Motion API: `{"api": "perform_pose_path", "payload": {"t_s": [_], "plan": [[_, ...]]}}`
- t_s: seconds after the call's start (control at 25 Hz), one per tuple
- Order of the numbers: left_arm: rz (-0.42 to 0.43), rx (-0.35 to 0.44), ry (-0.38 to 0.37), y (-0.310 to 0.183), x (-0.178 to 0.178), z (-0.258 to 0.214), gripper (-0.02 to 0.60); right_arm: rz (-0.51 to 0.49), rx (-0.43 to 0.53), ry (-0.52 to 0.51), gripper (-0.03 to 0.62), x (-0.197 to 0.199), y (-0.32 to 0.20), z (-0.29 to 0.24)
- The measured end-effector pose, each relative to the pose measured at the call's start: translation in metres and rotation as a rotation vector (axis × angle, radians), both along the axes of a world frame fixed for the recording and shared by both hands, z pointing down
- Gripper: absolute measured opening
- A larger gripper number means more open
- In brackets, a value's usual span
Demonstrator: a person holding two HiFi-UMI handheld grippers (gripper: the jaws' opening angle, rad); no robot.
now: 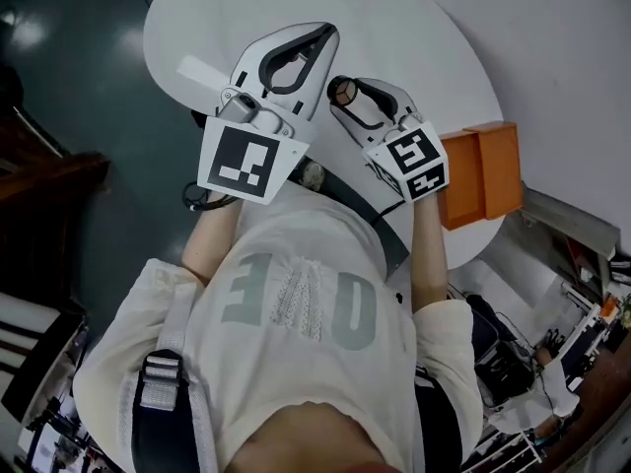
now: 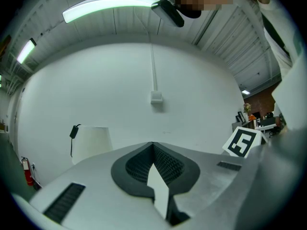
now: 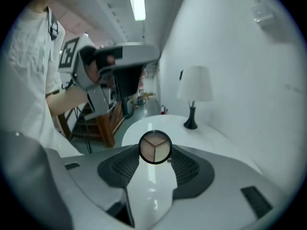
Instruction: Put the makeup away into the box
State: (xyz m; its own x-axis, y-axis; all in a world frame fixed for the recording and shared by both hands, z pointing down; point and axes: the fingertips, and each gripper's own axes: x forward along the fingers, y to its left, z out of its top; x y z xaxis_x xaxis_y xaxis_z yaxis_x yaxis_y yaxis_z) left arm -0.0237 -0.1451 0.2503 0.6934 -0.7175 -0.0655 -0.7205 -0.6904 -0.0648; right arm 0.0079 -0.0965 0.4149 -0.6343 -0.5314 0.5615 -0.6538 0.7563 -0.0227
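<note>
Status: one item in hand, nothing seen in the box.

The right gripper [image 1: 345, 94] has its jaws partly closed on a round compact [image 3: 155, 147] with three pale pans, clamped at its rim. The compact hangs in the air above the white table [image 1: 414, 37].

The left gripper [image 1: 321, 35] has its jaws together at the tips with nothing between them. It is raised beside the right gripper, at about 10 o'clock of it in the head view.

The orange box [image 1: 481, 173] sits at the table edge, at about 4 o'clock of the right gripper and well apart from it. It looks open, with a lid folded aside, but from this angle we cannot see inside.

Done, in our judgement: the pickup. Left: carry the compact across to the box, lower it in and release. We see no other makeup on the bare tabletop, though the grippers hide part of it.
</note>
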Motion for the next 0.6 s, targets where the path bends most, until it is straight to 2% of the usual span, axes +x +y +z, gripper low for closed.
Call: {"api": "perform_pose_path", "payload": {"t_s": [0.2,0.36,0.52,0.6], "plan": [[0.071,0.006,0.003,0.004,0.021,-0.009,0.006,0.243,0.2,-0.169,0.215,0.035,0.002,-0.079],[0.115,-0.003,-0.002,0.01,0.036,-0.007,0.006,0.377,0.329,-0.275,0.215,0.061,0.018,-0.124],[0.153,-0.006,-0.008,0.014,0.055,-0.009,0.006,0.499,0.387,-0.344,0.215,0.088,0.034,-0.146],[0.178,-0.008,-0.004,0.016,0.068,-0.011,0.006,0.541,0.399,-0.341,0.215,0.101,0.039,-0.15]]}}
